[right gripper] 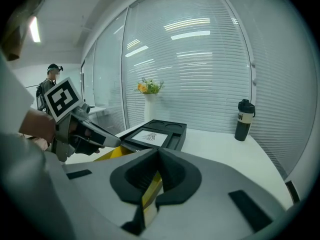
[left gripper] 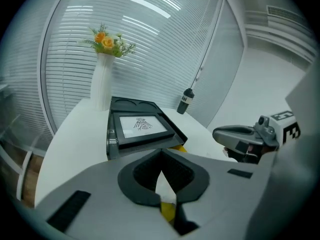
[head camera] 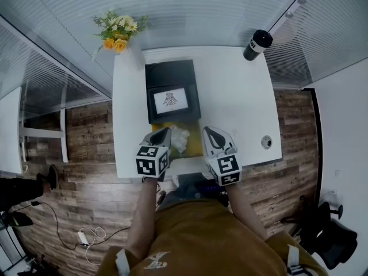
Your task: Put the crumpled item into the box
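Between the gripper tips, on a yellow sheet (head camera: 194,145) near the front edge of the table (head camera: 241,102), lies the crumpled item (head camera: 180,138); only the head view shows it clearly. Just beyond it sits the box (head camera: 168,72). The left gripper (head camera: 167,131) and right gripper (head camera: 209,131) are both clenched, tips meeting, nothing clamped (white and yellow show through each slit, too little to identify). Bare table lies open rightward, up to a bottle (head camera: 257,43). Both grippers hide the sheet's sides.
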Demonstrator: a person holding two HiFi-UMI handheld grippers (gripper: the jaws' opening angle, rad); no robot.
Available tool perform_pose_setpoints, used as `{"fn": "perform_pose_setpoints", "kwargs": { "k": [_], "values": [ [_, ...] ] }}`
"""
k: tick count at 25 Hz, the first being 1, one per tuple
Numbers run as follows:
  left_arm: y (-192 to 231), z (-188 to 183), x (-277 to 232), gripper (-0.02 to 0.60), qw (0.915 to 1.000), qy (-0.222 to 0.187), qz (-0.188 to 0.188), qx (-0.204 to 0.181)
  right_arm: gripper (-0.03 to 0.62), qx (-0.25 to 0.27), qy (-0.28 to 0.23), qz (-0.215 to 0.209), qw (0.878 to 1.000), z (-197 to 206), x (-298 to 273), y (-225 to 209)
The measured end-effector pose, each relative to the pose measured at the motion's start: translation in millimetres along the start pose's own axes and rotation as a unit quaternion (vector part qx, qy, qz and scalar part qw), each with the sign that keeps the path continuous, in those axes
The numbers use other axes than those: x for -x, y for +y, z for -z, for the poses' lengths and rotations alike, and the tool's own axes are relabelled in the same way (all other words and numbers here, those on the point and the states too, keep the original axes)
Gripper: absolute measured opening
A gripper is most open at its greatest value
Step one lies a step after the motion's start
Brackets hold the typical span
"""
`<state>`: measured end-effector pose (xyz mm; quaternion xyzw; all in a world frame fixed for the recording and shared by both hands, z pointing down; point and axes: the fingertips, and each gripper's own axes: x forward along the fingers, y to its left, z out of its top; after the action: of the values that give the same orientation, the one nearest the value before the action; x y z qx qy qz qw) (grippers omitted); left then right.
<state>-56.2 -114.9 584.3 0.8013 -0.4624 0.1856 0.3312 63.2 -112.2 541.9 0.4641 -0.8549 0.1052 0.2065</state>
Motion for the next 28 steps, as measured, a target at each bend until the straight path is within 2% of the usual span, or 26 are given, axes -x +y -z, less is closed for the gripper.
{"fn": "perform_pose_setpoints", "kwargs": {
  "k": [6, 10, 16, 24, 28],
  "values": [
    [-10.9, -22.4, 21.7, 0.025, 0.9969, -0.071, 0.033, 0.005, 0.012, 0.012, -0.014, -0.011, 1.0, -15.1, 1.8, 14.9],
    [-10.4, -31.7, 35.4, 0.025, 0.995, -0.096, 0.025, -0.006, 0.012, 0.021, -0.026, -0.009, 0.999, -20.7, 6.0, 19.4],
    [-1.7, -42.0, 59.1, 0.025, 0.9908, -0.134, 0.004, 0.014, 0.012, 0.01, -0.043, -0.002, 0.999, -34.1, 18.4, 22.7],
    [-10.6, -58.8, 90.8, 0.025, 0.9843, -0.175, -0.017, -0.011, 0.012, 0.008, -0.075, 0.002, 0.997, -50.6, 35.5, 26.9],
    [-12.9, -57.2, 104.8, 0.025, 0.9828, -0.183, -0.014, 0.018, 0.012, 0.012, -0.089, -0.001, 0.996, -59.1, 47.4, 32.1]
  ]
}}
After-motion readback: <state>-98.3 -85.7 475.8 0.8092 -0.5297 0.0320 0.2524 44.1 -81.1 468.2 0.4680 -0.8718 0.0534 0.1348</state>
